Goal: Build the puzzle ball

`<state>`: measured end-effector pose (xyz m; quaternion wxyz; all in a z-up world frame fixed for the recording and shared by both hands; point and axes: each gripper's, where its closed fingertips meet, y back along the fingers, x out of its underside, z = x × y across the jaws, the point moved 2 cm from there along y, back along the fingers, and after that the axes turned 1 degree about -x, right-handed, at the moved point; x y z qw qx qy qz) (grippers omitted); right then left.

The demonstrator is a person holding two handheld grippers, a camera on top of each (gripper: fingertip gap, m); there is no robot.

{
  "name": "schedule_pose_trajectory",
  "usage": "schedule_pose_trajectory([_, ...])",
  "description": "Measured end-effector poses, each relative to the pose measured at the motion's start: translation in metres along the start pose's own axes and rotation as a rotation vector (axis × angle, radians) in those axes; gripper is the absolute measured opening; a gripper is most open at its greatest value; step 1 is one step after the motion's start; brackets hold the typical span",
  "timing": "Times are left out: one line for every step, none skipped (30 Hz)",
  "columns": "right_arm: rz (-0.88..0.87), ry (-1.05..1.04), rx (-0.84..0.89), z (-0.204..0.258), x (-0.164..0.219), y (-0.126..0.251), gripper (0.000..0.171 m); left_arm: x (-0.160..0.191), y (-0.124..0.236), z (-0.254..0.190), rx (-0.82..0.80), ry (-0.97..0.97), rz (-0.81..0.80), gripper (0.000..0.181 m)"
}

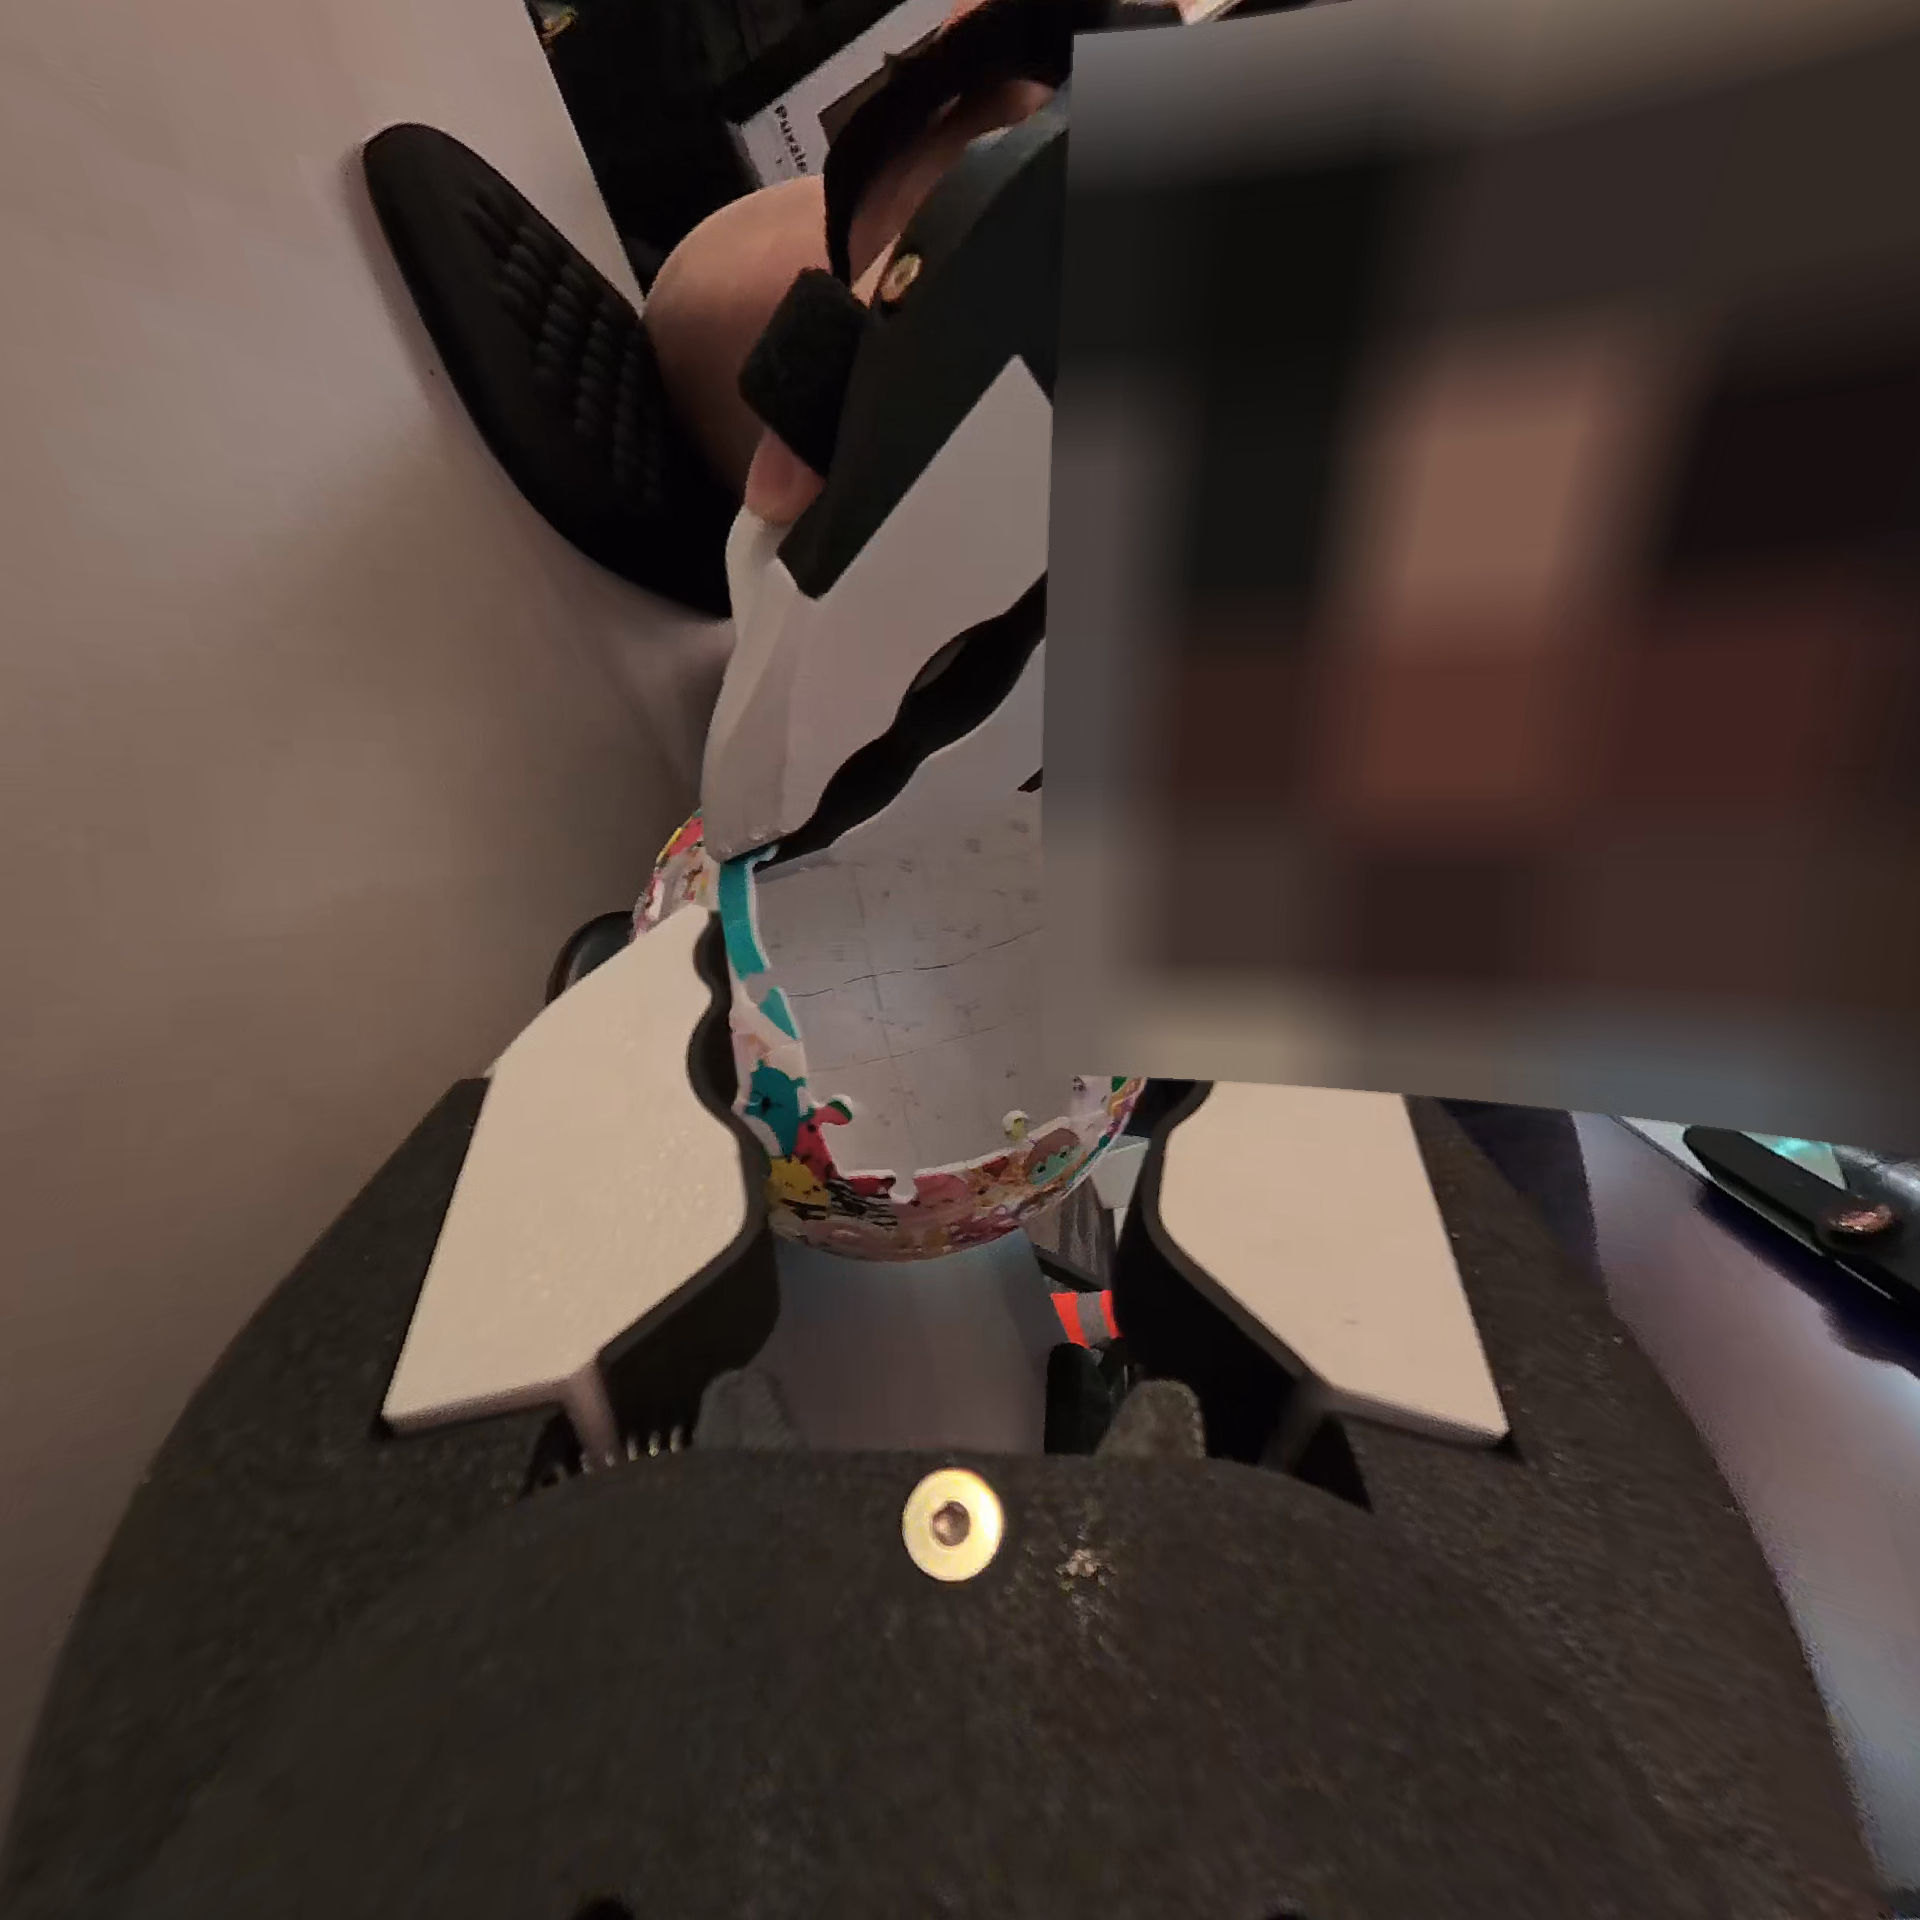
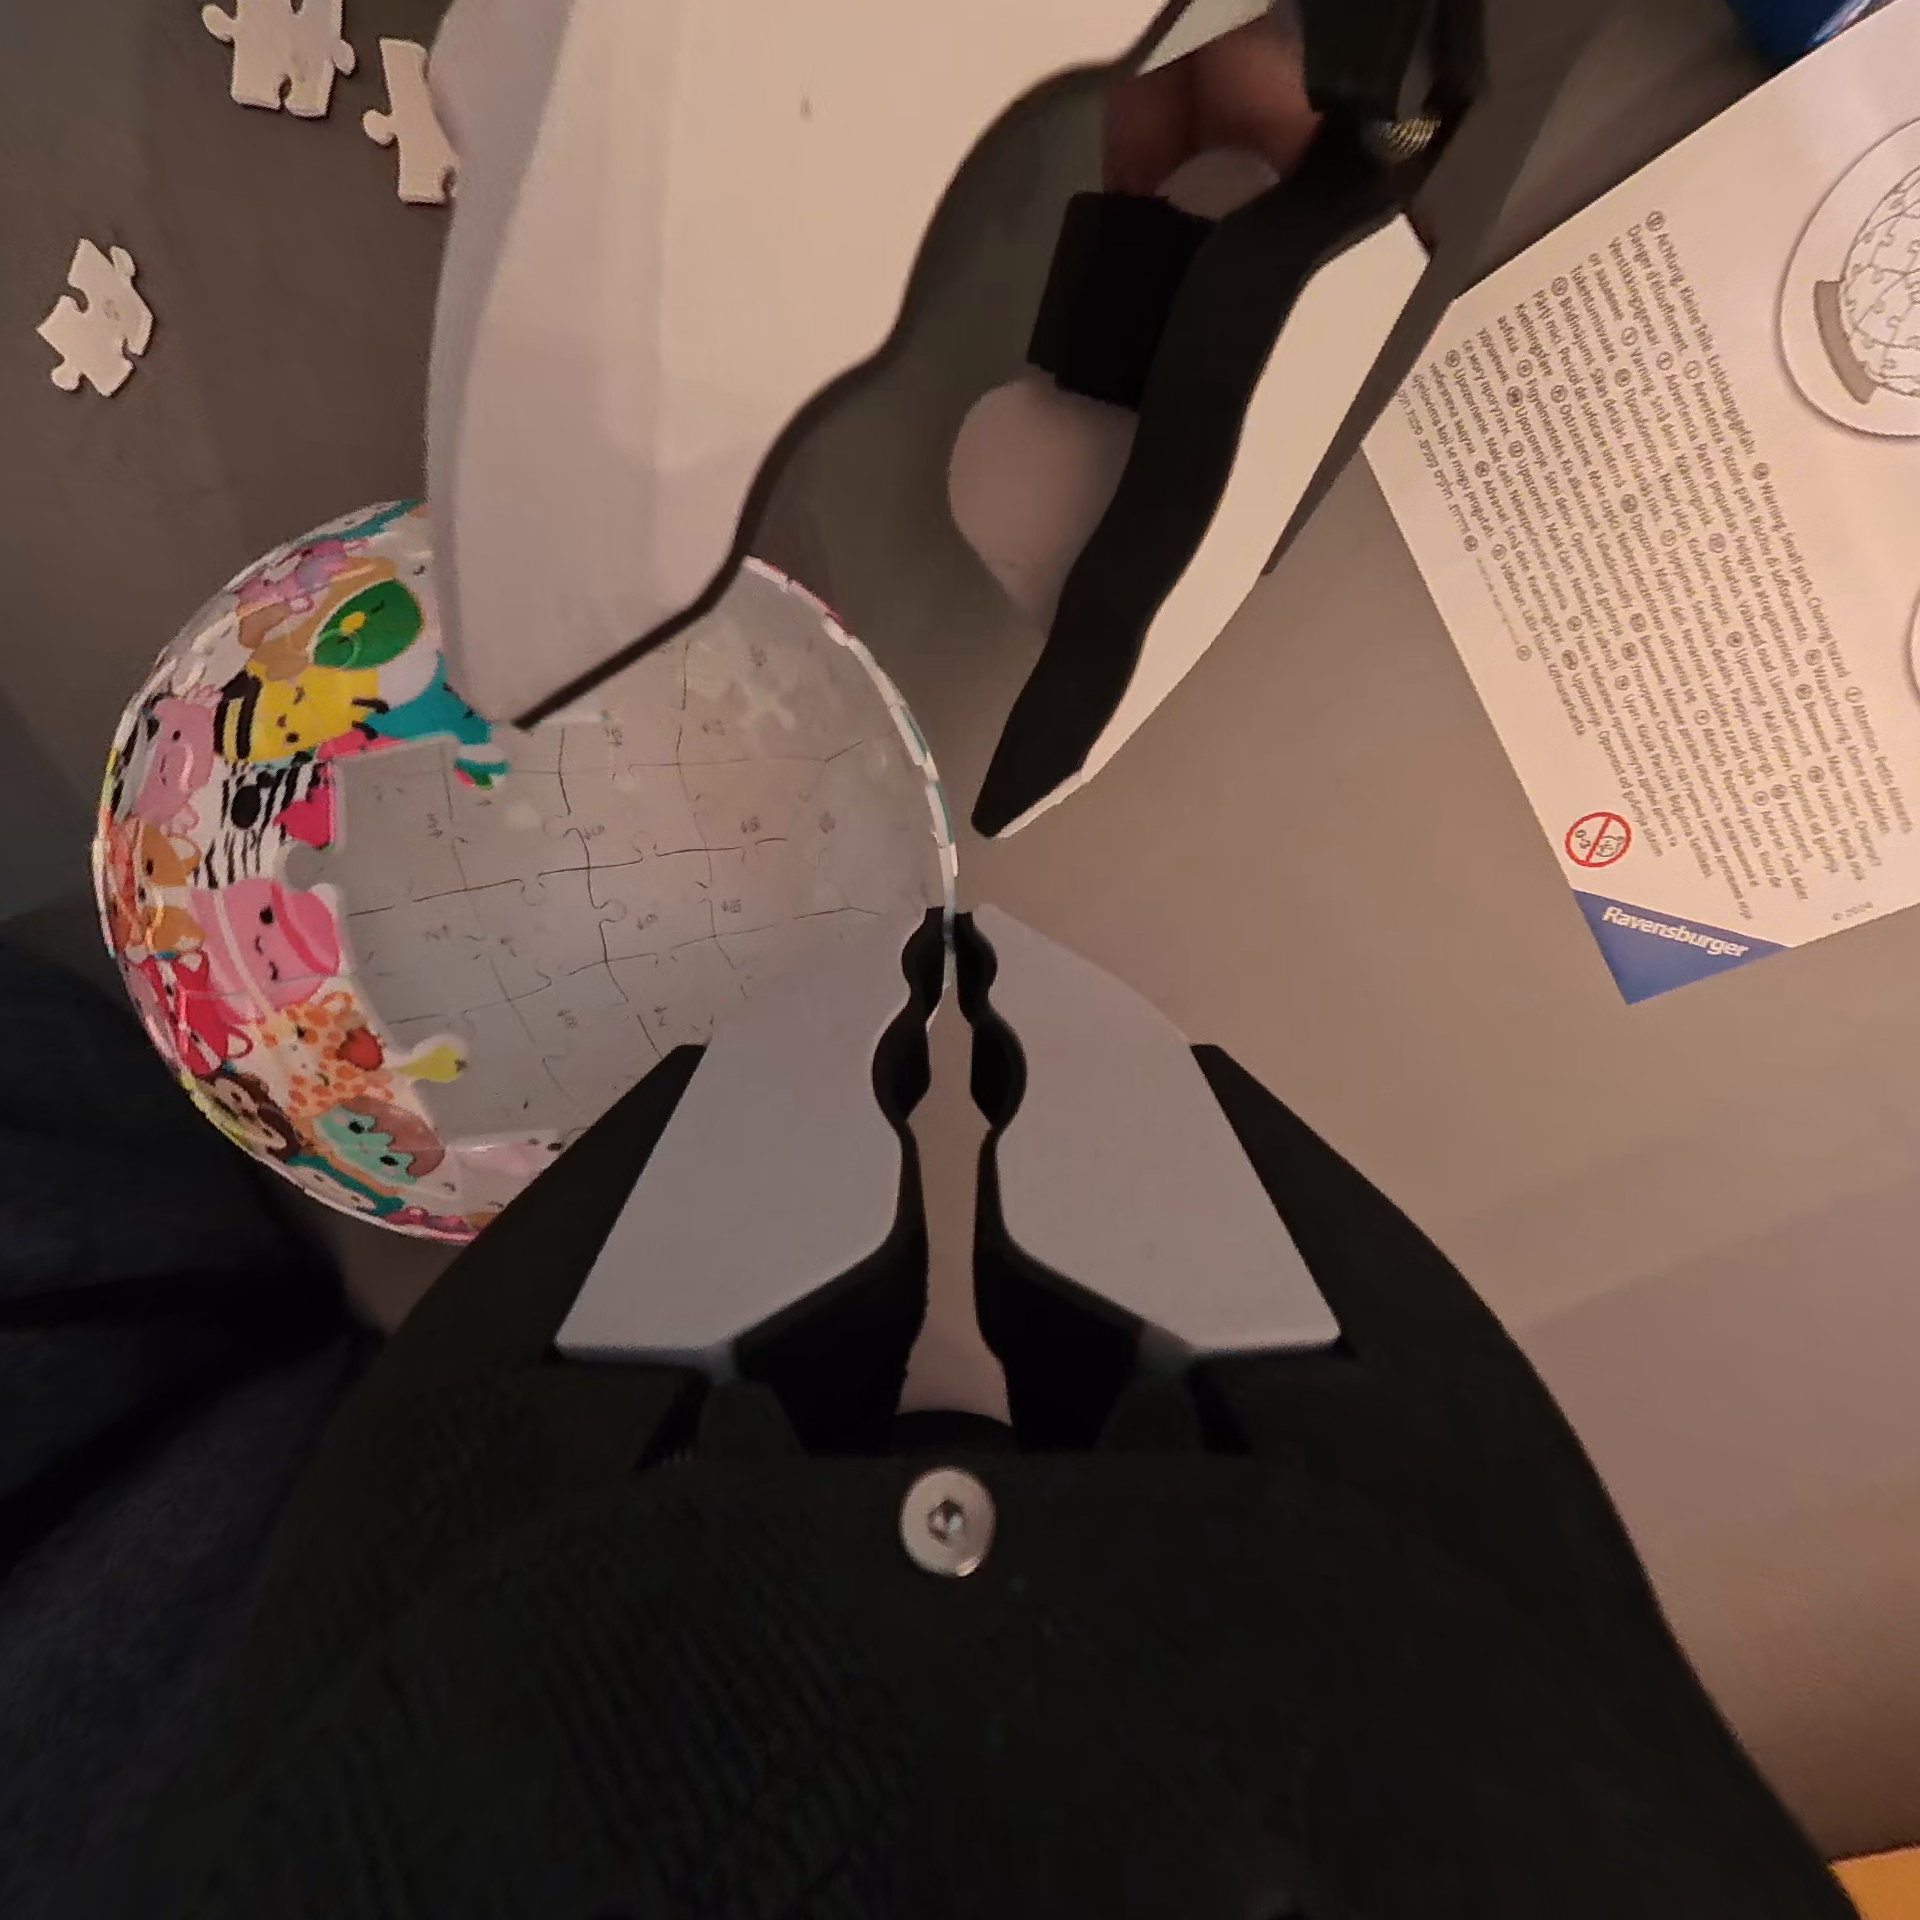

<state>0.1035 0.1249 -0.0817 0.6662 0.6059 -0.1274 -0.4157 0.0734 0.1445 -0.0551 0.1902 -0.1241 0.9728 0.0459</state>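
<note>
The puzzle ball (image 2: 260, 831) is a half-built hollow shell, colourful cartoon print outside and grey inside, with its opening towards the right wrist camera. My left gripper (image 1: 935, 1039) has the ball (image 1: 935, 1195) between its two wide-set fingers and holds it off the table. It shows in the right wrist view (image 2: 748, 769) from above. My right gripper (image 2: 951, 925) is shut, its tips pinching the thin rim at the ball's right edge. I cannot tell if a loose piece is in the pinch. It reaches down to the teal rim in the left wrist view (image 1: 774, 836).
Several loose white puzzle pieces (image 2: 99, 317) lie face down on the grey table (image 2: 1247, 987) at the far left. A printed instruction sheet (image 2: 1662, 571) lies at the right. Dark cloth (image 2: 125, 1351) fills the lower left. A black oval object (image 1: 520, 364) sits behind the ball. From either gripper's tips it is about 20 cm to the black oval object (image 1: 520, 364).
</note>
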Motion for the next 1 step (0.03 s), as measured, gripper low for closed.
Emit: schedule_pose_trajectory([0.000, 0.001, 0.000, 0.0000, 0.0000, 0.0001, 0.003, 0.0002, -0.0008, 0.0016, -0.005, 0.004, 0.001, 0.082])
